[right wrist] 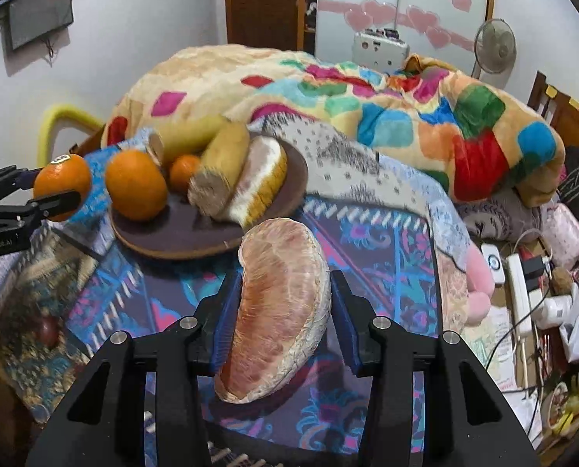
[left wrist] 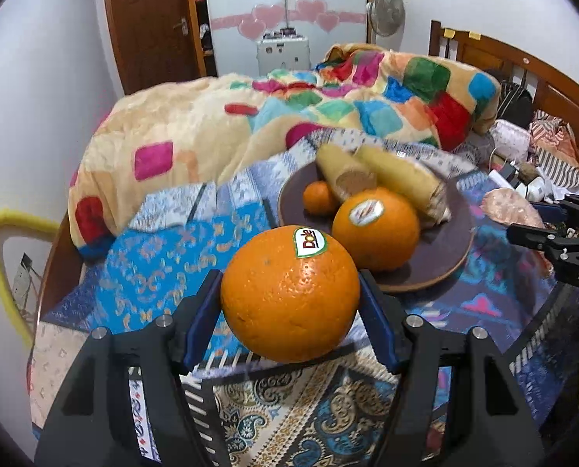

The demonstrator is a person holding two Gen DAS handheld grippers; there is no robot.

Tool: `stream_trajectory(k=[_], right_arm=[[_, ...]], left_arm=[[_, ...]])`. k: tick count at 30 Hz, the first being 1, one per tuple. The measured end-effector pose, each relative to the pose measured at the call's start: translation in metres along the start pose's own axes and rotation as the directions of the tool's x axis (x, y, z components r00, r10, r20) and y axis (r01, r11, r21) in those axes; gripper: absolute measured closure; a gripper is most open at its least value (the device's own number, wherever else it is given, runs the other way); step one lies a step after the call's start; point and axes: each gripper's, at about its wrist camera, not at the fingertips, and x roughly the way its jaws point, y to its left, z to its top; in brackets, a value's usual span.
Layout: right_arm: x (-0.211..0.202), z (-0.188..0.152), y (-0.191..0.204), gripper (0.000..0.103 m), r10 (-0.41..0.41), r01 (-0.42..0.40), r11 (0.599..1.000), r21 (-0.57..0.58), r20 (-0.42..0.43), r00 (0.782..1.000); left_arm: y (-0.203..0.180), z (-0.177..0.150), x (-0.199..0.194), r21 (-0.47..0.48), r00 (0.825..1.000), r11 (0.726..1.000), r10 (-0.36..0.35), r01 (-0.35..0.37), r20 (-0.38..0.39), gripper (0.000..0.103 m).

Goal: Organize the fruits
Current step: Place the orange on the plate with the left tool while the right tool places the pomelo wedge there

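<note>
Orange [left wrist: 289, 292] gripped in left fingers [left wrist: 207, 303]; pomelo wedge [right wrist: 281, 307] clamped by right fingers [right wrist: 341, 311]; plate [left wrist: 437, 257] beyond holds more fruit.

"Dole" on the held orange's sticker [left wrist: 310, 242] (second orange's sticker unreadable).

Both views are evenly and brightly lit by soft indoor light from above, with only faint shadows under the fruit on the plate [left wrist: 437, 268] and a small sheen on the orange [left wrist: 289, 292] in the left wrist view. Strong fisheye distortion bends the walls and the bed's headboard [left wrist: 522, 62], and black vignetting fills the corners. Near things are sharp; the plate's contents and the patterned cloth [right wrist: 347, 163] show slight motion blur.
</note>
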Motion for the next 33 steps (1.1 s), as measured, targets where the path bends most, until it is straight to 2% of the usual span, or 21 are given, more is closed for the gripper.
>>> stream_trajectory(k=[8,16,25,33], right_arm=[[-0.01,0.034,0.009,0.063,0.026,-0.027,1.0,0.006,0.104,0.994],[0.009,0.056,0.01,0.063,0.035,-0.039,0.999,0.032,0.136,0.99],[0.046,0.07,0.001,0.063,0.074,-0.081,0.994,0.079,0.088,0.993],[0.063,0.068,0.002,0.063,0.087,-0.089,0.995,0.037,0.04,0.995]], left_arm=[[-0.015,0.032,-0.009,0.01,0.999,1.0,-0.009,0.008,0.05,0.036],[-0.035,0.051,0.006,0.037,0.998,0.998,-0.052,0.05,0.042,0.036],[-0.048,0.068,0.03,0.053,0.997,0.996,-0.073,0.072,0.028,0.036],[-0.059,0.069,0.038,0.118,0.998,0.993,-0.037,0.031,0.055,0.035]])
